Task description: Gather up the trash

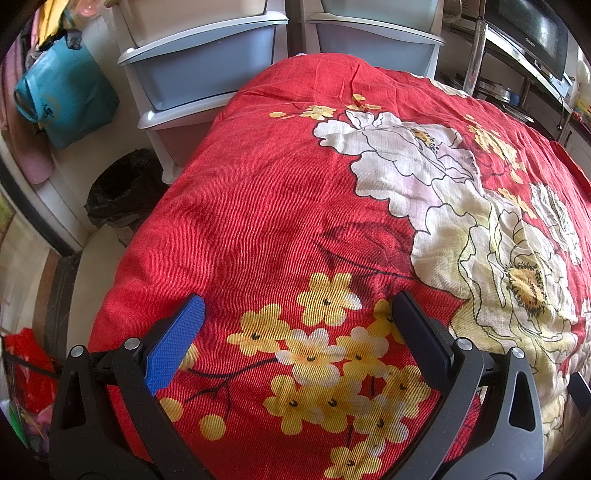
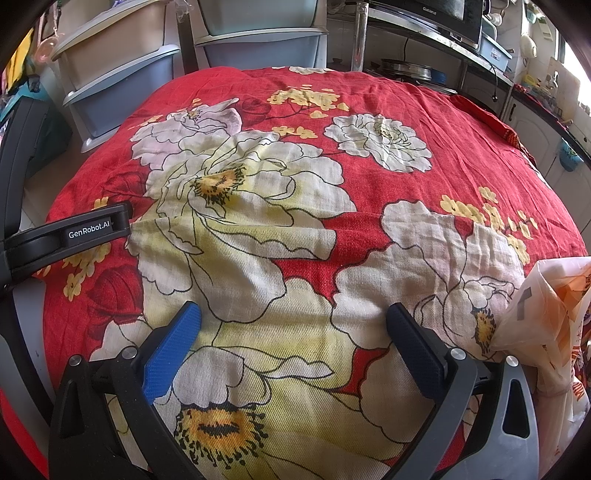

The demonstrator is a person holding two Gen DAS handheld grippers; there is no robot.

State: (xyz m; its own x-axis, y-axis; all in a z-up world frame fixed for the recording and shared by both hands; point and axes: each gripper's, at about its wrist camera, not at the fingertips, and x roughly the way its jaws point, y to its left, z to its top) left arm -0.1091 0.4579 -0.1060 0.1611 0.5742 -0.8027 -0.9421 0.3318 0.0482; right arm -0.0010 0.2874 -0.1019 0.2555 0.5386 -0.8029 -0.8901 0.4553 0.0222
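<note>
Covering nearly all of both views, a red cloth (image 1: 258, 221) printed with large white and small yellow flowers drapes the surface, creased and slightly rumpled. Behind it stand stacked plastic drawer units (image 1: 207, 66), grey-blue and pink, and to the right a metal rack carrying a dark microwave (image 2: 436, 14) with pans beneath.

Only the left wrist view shows the floor at the cloth's left edge: a bin lined with a black bag (image 1: 123, 188) beside the drawers, a teal bag (image 1: 62, 99) hanging on the wall above it, and something red low at the left edge.

Only the right wrist view shows a translucent plastic bag with orange print (image 2: 550, 325), crumpled at the cloth's right edge just beside that tool's right finger; whether they touch I cannot tell. It also catches the left tool's black body, marked GenRobot.AI, over the cloth's left side.

The left tool (image 1: 297, 332) hovers over the yellow blossoms, fingers spread wide with nothing between them. The right tool (image 2: 293, 336) sits likewise wide apart and empty, over a white flower.
</note>
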